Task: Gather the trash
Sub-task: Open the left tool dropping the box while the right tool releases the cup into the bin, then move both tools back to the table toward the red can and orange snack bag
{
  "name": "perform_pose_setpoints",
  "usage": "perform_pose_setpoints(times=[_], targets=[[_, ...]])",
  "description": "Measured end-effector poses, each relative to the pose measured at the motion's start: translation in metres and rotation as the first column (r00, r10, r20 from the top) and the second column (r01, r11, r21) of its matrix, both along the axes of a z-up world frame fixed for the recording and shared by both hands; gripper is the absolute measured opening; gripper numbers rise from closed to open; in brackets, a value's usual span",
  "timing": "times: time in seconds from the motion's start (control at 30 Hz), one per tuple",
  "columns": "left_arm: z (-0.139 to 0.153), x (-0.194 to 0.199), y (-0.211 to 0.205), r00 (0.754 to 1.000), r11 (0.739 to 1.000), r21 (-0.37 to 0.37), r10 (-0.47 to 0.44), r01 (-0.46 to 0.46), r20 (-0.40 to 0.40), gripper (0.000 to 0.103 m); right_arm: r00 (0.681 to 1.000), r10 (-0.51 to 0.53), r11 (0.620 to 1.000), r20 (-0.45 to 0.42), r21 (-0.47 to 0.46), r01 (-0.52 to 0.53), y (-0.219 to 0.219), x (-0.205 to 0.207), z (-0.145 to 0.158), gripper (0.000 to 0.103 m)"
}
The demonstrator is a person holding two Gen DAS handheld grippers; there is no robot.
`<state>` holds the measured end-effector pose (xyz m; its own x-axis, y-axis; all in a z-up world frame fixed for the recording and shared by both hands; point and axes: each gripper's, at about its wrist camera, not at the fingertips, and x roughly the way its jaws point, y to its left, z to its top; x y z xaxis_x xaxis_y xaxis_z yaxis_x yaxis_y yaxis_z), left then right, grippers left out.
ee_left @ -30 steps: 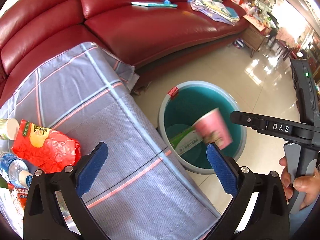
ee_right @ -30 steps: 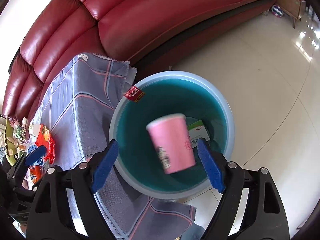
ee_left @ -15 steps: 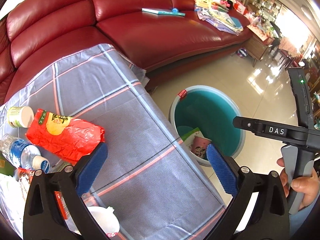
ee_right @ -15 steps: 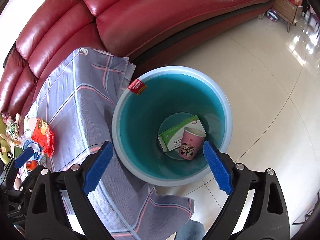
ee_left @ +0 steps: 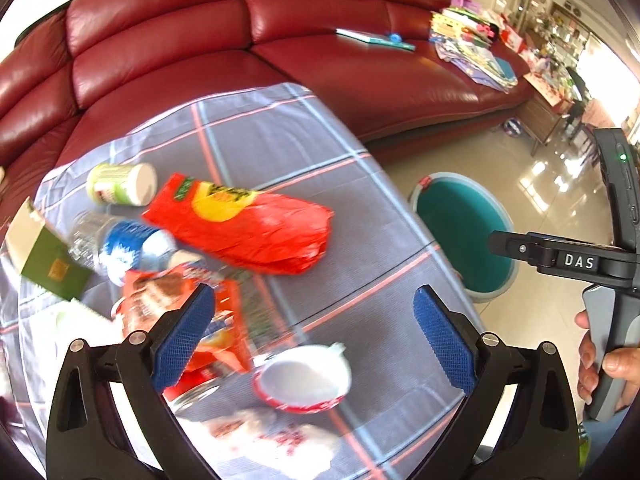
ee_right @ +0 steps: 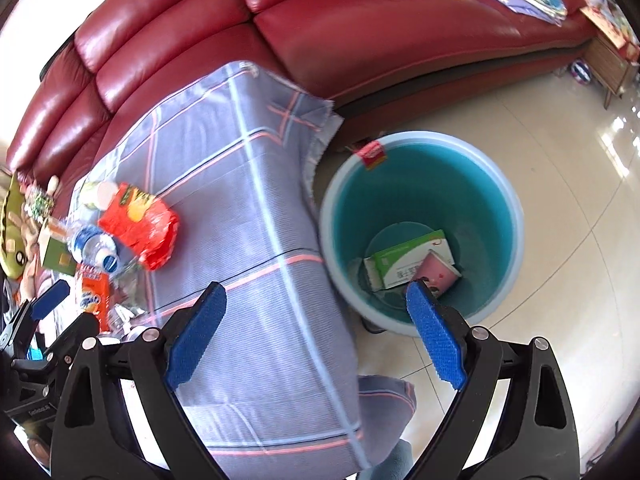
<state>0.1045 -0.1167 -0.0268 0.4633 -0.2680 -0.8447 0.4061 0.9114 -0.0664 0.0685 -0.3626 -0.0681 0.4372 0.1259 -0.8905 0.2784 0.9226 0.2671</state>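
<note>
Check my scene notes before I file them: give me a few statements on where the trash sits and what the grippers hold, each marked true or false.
1. The pink paper cup lies inside the teal bin. True.
2. The right gripper holds the cup. False: its jaws stand open and empty.
3. The red snack bag lies on the checked tablecloth. True.
4. The bin stands on the sofa. False: it stands on the floor beside the table.
5. The left gripper is open and empty. True.

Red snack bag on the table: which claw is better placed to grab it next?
Left. The left claw is open over the litter, the red snack bag just ahead. The right claw, also open and empty, sits at the table's edge beside the bin.
</note>
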Motion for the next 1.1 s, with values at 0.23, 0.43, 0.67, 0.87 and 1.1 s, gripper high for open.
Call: perform_pose_setpoints(times=[0.23, 0.43, 0.67, 0.87, 1.1], targets=[[-0.009, -0.006, 0.069, 0.993, 0.993, 0.009, 0.116, -0.116, -0.016, 0.099, 0.994, 0.113, 0.994, -0.006, -0.015, -0.113, 0.056, 0.006, 0.004, 0.088], [-0.028, -0.011, 0.117, 0.979, 0.98, 0.006, 0.198, -0.198, -0.052, 0.099, 0.982, 0.188, 0.982, -0.028, -0.012, -0.188, 0.096, 0.012, -0.002, 0.088], [-0.044, -0.008, 0.141, 0.964, 0.967, 0.006, 0.253, -0.254, -0.086, 0.099, 0.97, 0.237, 0.971, -0.048, -0.005, -0.237, 0.126, 0.018, -0.009, 0.088], [-0.049, 0.001, 0.139, 0.962, 0.967, -0.018, 0.251, -0.254, -0.106, 0.099, 0.961, 0.272, 0.962, -0.045, 0.003, -0.272, 0.143, 0.029, -0.007, 0.088], [-0.06, 0.013, 0.119, 0.966, 0.973, -0.008, 0.227, -0.23, -0.126, 0.099, 0.956, 0.29, 0.957, -0.044, 0.008, -0.29, 0.155, 0.044, -0.004, 0.088]])
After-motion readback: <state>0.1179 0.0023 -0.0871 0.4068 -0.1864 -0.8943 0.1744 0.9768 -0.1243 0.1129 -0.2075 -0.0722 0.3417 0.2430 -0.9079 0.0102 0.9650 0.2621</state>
